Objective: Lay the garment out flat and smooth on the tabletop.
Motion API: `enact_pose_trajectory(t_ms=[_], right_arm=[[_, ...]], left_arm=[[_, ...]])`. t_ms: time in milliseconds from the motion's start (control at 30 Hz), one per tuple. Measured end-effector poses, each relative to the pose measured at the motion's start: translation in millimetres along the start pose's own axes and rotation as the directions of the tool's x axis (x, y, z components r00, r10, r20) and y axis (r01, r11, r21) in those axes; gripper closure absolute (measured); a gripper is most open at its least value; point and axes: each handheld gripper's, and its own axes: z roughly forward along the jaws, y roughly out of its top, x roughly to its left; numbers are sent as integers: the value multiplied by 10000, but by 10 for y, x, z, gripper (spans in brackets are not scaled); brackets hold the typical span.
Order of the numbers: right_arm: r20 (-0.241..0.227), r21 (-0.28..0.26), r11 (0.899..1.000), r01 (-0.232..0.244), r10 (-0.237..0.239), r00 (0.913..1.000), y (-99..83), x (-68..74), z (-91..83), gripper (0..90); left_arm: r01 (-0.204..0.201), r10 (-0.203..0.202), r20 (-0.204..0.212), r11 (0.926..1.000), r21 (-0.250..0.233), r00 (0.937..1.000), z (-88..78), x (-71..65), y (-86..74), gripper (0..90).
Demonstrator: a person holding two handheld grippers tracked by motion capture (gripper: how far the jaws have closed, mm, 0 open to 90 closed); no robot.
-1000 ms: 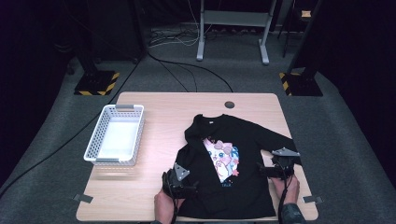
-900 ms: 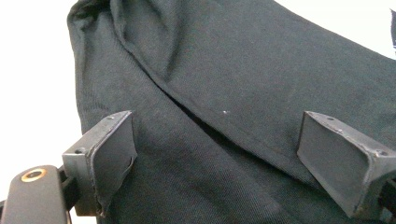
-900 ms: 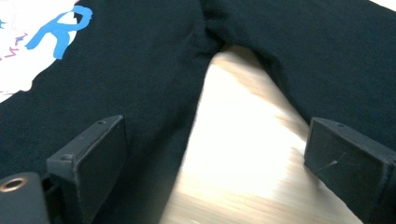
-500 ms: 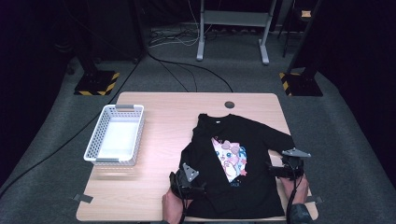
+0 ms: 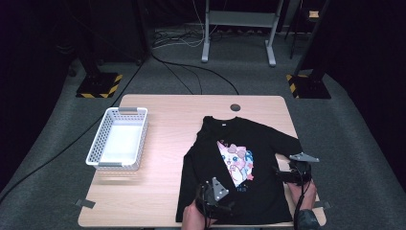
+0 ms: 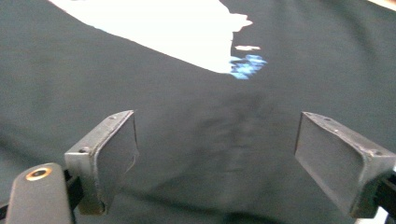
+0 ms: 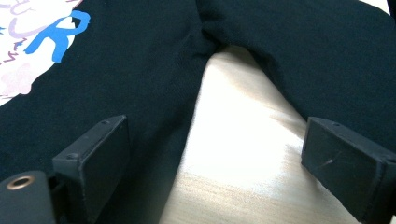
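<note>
Left gripper (image 5: 225, 207) is hovering over the black T-shirt (image 5: 258, 143) hem, jaws spread after just closing slightly — nothing pinched. Right gripper (image 5: 278, 173) is straddling the sleeve gap, jaws apart — empty.

Both grippers (image 5: 213, 201) (image 5: 293, 173) were black, each topped by a grey three-cornered plate; flat dark jaw pads carried small screws, possibly a brass-ringed hole at seven o'clock.

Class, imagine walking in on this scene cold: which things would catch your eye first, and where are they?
First the black T-shirt spread on the right half of the wooden table, its bright cartoon print partly covered by a folded-over left side. Then the white basket near the table's left edge. At the near edge, the left gripper and right gripper hover open over the shirt.
</note>
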Motion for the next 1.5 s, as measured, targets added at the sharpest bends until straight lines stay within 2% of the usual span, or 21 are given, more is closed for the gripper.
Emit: enact_pose_trajectory(t_ms=[67, 133, 200, 300, 400, 533, 633, 767, 833, 900, 967, 1133, 1233, 1333, 1400, 1500], right_arm=[[-3, -5, 10000, 1, -1, 10000, -1, 0, 0, 76], [-18, -16, 10000, 9, -9, 10000, -2, -1, -1, 81], [-48, -44, 10000, 12, -12, 10000, -3, 1, -4, 94], [-79, -59, 10000, 40, -40, 10000, -4, 3, -8, 102], [-72, -69, 10000, 35, -36, 10000, -4, 2, -8, 105], [-44, -94, 10000, -7, 6, 10000, -5, 0, -10, 114], [-44, -95, 10000, -7, 6, 10000, -5, 0, -10, 114], [-43, -93, 10000, -7, 7, 10000, -5, 1, -10, 114], [-44, -93, 10000, -8, 8, 10000, -5, 0, -10, 114], [-44, -93, 10000, -7, 7, 10000, -5, 0, -10, 114], [-43, -92, 10000, -7, 7, 10000, -5, 1, -10, 114], [-44, -93, 10000, -8, 8, 10000, -5, 1, -10, 114], [-46, -94, 10000, -4, 3, 10000, -5, 0, -9, 114], [-49, -97, 10000, 0, -1, 10000, -5, 0, -9, 115], [-44, -93, 10000, -4, 4, 10000, -5, 0, -10, 115], [-52, -97, 10000, 7, -7, 10000, -5, 0, -10, 116]], left_arm=[[-324, 313, 323, 9989, 333, 9990, 68, -116, 34, 145], [-713, 670, 584, 9946, 758, 9960, 147, -240, 74, 167], [-995, 939, 598, 9900, 1002, 9938, 209, -308, 100, 191], [-860, 784, 587, 9865, 1396, 9952, 303, -306, 102, 276], [-821, 750, 606, 9889, 1236, 9953, 294, -293, 92, 343], [-718, 658, 595, 9918, 1057, 9961, 266, -241, 73, 540], [-607, 545, 690, 9940, 907, 9961, 240, -200, 56, 592], [-528, 466, 769, 9953, 814, 9960, 206, -182, 51, 596], [-478, 415, 820, 9960, 757, 9958, 187, -178, 42, 544], [-318, 259, 881, 9973, 660, 9958, 167, -180, 43, 530], [-423, 386, 695, 9977, 527, 9968, 140, -190, 55, 500], [-369, 313, 731, 9965, 756, 9968, 196, -169, 65, 494], [-612, 553, 790, 9954, 739, 9953, 213, -175, 54, 613], [-560, 511, 878, 9970, 542, 9948, 175, -143, 62, 808], [-519, 479, 880, 9977, 441, 9950, 151, -113, 56, 855], [-284, 252, 917, 9990, 338, 9955, 114, -47, 42, 868]])
